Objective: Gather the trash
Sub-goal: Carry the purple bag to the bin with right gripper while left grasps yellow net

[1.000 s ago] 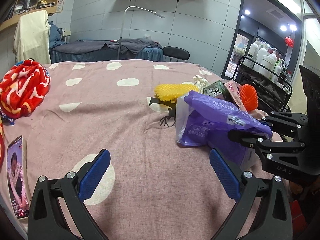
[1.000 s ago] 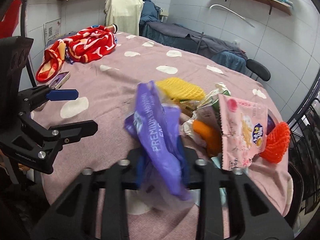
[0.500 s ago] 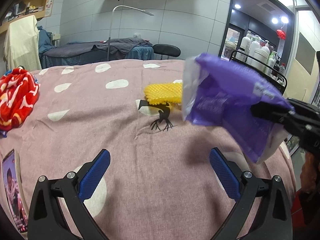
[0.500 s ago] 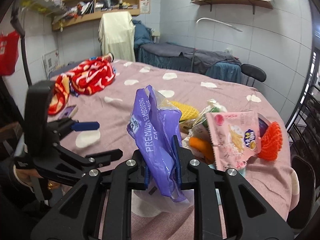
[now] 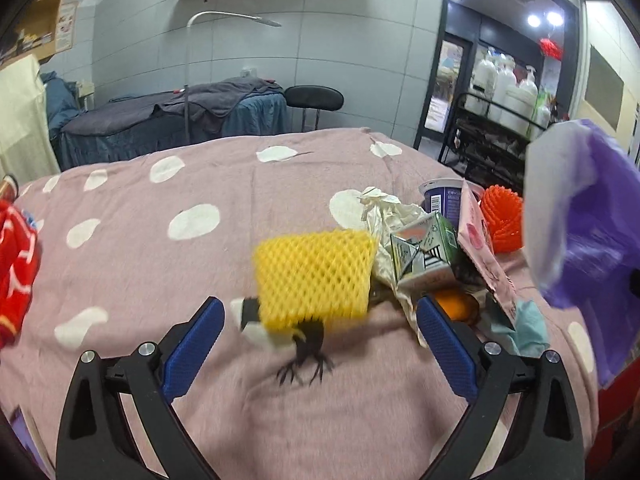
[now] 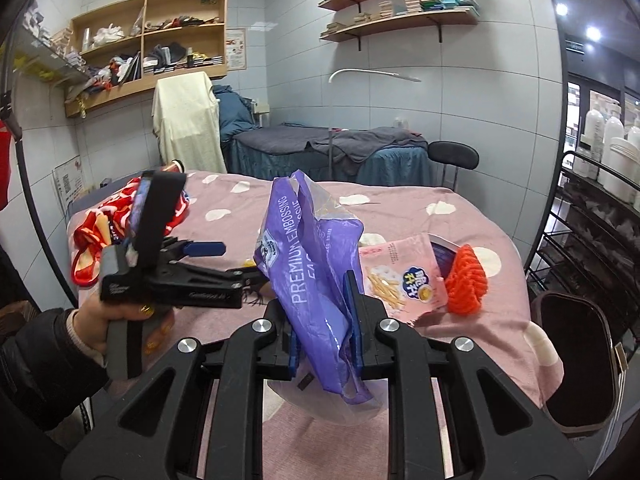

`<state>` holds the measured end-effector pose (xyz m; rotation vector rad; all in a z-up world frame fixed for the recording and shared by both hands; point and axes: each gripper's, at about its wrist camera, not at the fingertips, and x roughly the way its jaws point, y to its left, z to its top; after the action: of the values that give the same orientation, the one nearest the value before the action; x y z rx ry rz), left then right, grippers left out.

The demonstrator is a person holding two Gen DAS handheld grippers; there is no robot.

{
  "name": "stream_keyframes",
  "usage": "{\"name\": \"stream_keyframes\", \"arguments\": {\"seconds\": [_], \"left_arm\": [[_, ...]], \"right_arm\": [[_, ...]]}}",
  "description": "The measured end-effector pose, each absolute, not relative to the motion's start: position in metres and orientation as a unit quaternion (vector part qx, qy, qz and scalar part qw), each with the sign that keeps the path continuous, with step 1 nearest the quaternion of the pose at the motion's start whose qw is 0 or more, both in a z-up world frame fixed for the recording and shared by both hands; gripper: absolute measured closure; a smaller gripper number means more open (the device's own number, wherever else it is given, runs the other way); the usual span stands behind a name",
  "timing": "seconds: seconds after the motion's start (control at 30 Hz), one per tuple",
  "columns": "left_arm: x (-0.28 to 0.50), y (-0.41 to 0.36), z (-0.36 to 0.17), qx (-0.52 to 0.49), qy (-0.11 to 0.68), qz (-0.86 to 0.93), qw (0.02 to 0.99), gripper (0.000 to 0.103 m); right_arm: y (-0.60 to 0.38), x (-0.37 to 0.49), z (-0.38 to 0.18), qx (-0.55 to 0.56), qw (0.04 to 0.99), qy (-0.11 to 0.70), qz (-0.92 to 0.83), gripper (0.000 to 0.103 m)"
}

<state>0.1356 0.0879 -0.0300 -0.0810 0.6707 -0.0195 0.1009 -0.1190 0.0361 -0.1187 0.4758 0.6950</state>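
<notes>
My right gripper [image 6: 324, 318] is shut on a purple plastic bag [image 6: 308, 248], which hangs in the air above the bed's near edge. The same purple bag [image 5: 588, 216] fills the right edge of the left wrist view. My left gripper [image 5: 318, 344] is open just short of a yellow foam net [image 5: 316, 276] lying on the pink spotted cover [image 5: 160, 240]; its pads do not touch the net. Right of the net lies a pile: a green-and-white carton [image 5: 424, 256], a pink snack bag [image 5: 476, 240], an orange foam net [image 5: 502, 224], a cup [image 5: 440, 196] and crumpled wrappers [image 5: 384, 208].
A dark bin [image 6: 576, 344] stands on the floor at the bed's right corner. A red patterned blanket [image 5: 16, 256] lies at the left edge of the bed. A black wire rack [image 6: 600, 208] with white bottles stands to the right. A hand [image 6: 120, 316] holds the left gripper [image 6: 232, 260].
The right gripper has lifted the purple bag off the bed and carried it right, uncovering the pile. The left gripper has moved up close to the yellow foam net.
</notes>
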Motion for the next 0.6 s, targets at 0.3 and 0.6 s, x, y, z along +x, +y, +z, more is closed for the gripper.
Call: {"name": "stream_keyframes", "arguments": {"seconds": [0.3, 0.6], "left_arm": [[0.177, 0.085, -0.051, -0.01, 0.388, -0.003, 0.922, 0.05], [0.165, 0.092, -0.046, -0.039, 0.37, 0.007, 0.928, 0.091]], "right_arm": [[-0.133, 0.105, 0.031, -0.042, 0.914, 0.242, 0.322, 0.083], [-0.14, 0.105, 0.028, -0.024, 0.915, 0.235, 0.328, 0.083]]}}
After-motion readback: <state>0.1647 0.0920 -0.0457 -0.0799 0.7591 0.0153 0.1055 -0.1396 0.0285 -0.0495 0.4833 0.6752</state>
